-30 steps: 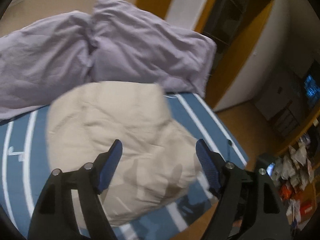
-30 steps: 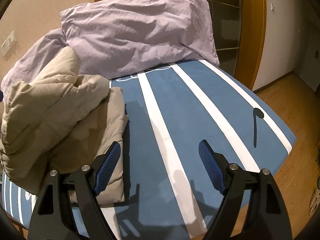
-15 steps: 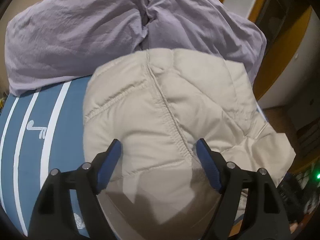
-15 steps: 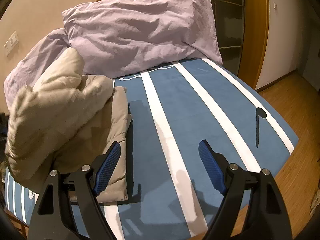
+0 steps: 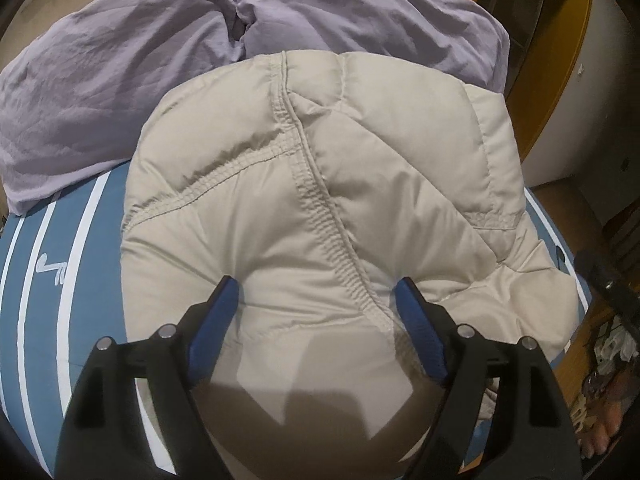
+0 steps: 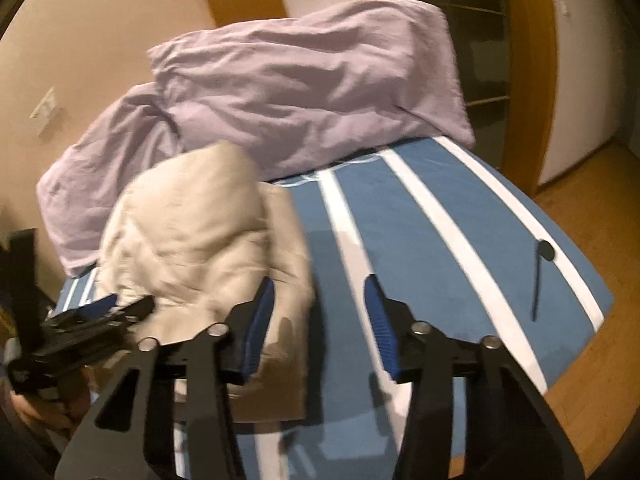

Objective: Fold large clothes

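jacket (image 5: 320, 200): beige, quilted, puffy, folded on striped blue bedspread (image 6: 440, 248) | left gripper (image 5: 316, 300): jaws spread, pressing into padding | right gripper (image 6: 320, 300): jaws just narrowing, nothing between

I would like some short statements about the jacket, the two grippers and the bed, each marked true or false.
1. The beige jacket lies on a blue bed cover with white stripes. True.
2. Purple pillows lie behind the jacket. True.
3. The right gripper is shut on the jacket. False: its jaws have just been closing, but a gap remains with nothing clamped between the pads.
4. The left gripper hangs over bare bed cover. False: it is open, with the jacket's padding between its jaws.
5. The jacket is black. False: it is beige.
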`<state>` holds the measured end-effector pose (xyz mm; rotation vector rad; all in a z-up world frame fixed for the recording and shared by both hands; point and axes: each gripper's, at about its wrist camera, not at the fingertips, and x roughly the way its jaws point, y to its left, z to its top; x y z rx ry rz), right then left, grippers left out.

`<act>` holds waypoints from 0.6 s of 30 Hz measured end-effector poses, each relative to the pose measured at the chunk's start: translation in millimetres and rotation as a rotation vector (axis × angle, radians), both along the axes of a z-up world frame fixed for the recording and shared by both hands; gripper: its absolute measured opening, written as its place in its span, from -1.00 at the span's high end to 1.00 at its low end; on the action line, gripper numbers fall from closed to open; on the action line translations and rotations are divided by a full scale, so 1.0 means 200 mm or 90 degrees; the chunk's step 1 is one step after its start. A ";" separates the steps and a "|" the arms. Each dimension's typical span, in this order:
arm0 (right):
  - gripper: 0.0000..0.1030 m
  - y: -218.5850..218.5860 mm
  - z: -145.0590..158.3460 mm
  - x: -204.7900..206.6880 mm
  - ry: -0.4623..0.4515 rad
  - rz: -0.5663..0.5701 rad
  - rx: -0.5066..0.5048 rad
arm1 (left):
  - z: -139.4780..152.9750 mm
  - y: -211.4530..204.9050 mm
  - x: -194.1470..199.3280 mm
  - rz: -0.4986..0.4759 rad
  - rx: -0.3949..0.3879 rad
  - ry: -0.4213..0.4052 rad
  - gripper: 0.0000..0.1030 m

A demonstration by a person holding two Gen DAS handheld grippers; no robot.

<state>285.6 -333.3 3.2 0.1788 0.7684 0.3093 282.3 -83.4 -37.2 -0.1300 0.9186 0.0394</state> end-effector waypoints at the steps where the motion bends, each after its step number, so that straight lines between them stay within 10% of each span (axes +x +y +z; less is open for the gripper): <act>1: 0.20 0.03 0.01 0.00 -0.002 0.012 0.000 | 0.00 0.00 0.00 0.000 -0.001 0.001 -0.55; 18: 0.42 0.25 -0.25 0.03 0.076 0.077 -0.079 | 0.09 0.05 -0.04 -0.018 -0.058 -0.023 -0.55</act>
